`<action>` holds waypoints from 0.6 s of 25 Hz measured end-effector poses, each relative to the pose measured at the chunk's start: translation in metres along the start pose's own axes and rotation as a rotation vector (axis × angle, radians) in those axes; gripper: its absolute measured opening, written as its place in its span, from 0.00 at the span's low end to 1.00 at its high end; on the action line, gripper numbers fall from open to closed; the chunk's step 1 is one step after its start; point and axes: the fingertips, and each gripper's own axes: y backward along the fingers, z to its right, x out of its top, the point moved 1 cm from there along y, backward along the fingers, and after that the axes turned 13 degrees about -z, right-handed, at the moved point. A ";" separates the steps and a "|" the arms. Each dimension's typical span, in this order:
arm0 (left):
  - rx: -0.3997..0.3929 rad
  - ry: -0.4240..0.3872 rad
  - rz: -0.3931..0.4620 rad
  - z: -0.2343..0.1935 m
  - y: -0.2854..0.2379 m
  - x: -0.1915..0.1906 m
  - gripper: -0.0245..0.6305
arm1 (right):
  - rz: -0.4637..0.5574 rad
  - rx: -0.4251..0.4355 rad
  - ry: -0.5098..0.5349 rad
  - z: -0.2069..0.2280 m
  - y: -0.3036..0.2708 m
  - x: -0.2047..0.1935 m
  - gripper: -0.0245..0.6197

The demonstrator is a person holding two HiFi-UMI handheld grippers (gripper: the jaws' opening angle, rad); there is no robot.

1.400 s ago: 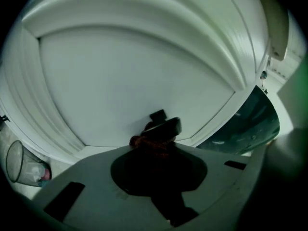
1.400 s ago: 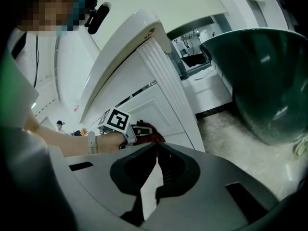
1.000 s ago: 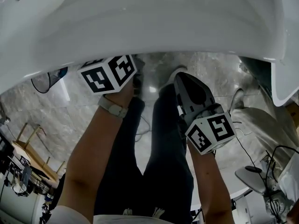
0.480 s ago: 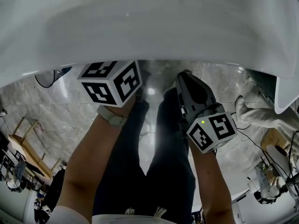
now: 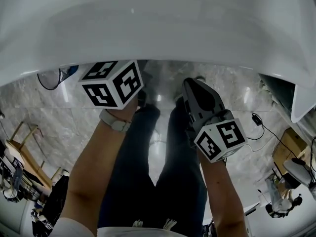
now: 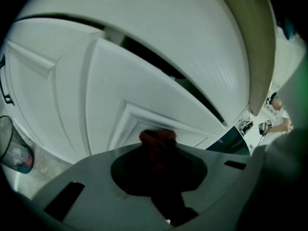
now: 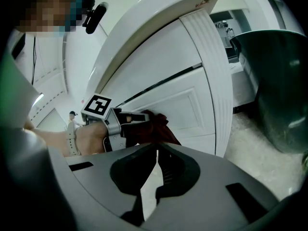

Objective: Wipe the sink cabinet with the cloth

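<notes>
Two items: left tongs clenched on red cloth at white cabinet door; right tongs closed, empty, nearby.

glossy grey marble floor, a wooden frame at its left, a black cable at right.

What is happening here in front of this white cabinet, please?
A person stands at a white sink with a gripper in each hand. The left gripper is shut on a dark red crumpled cloth and holds it at the white panelled cabinet door below the sink, apparently against its surface. The right gripper hangs back from the door, shut and holding nothing.
</notes>
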 end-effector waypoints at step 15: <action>-0.062 -0.150 -0.031 -0.008 0.051 -0.029 0.13 | 0.019 -0.013 0.055 -0.028 -0.004 -0.001 0.08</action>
